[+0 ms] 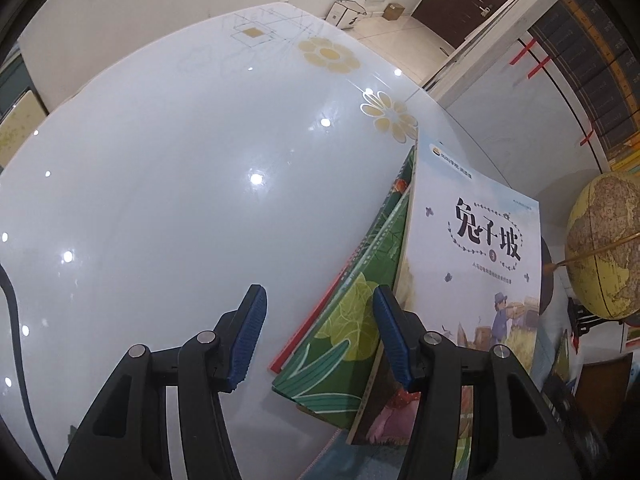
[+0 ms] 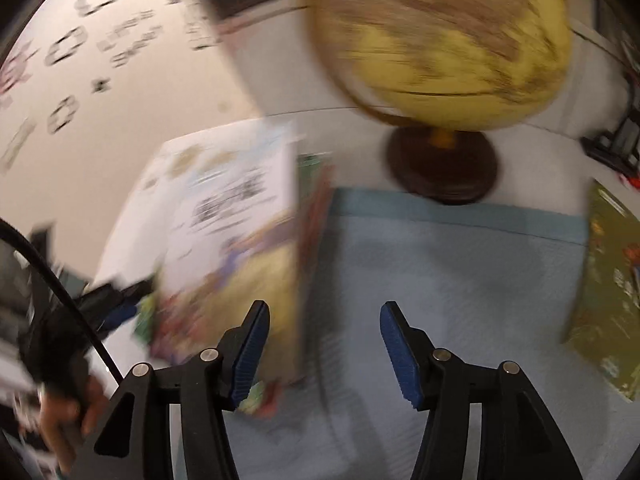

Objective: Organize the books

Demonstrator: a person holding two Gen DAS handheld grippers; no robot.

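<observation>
In the left wrist view several books lean together on the glossy white table (image 1: 160,184). On top is a white-covered book (image 1: 472,248) with dark lettering, and below it a green leaf-patterned book (image 1: 352,320) and a red-edged book (image 1: 308,332). My left gripper (image 1: 319,292) is open. Its right pad lies against the green cover, while its left pad stands apart over bare table. The blurred right wrist view shows the same white-covered book (image 2: 232,208) just left of my right gripper (image 2: 324,308), which is open over a pale blue mat (image 2: 460,264) with nothing between its fingers.
A yellow globe (image 2: 440,32) on a dark round base (image 2: 442,168) stands behind the mat. A green book (image 2: 608,288) lies at the mat's right edge. A gloved hand (image 2: 60,400) holding the other gripper shows at the lower left. Beyond the table are a floor, boxes and a door.
</observation>
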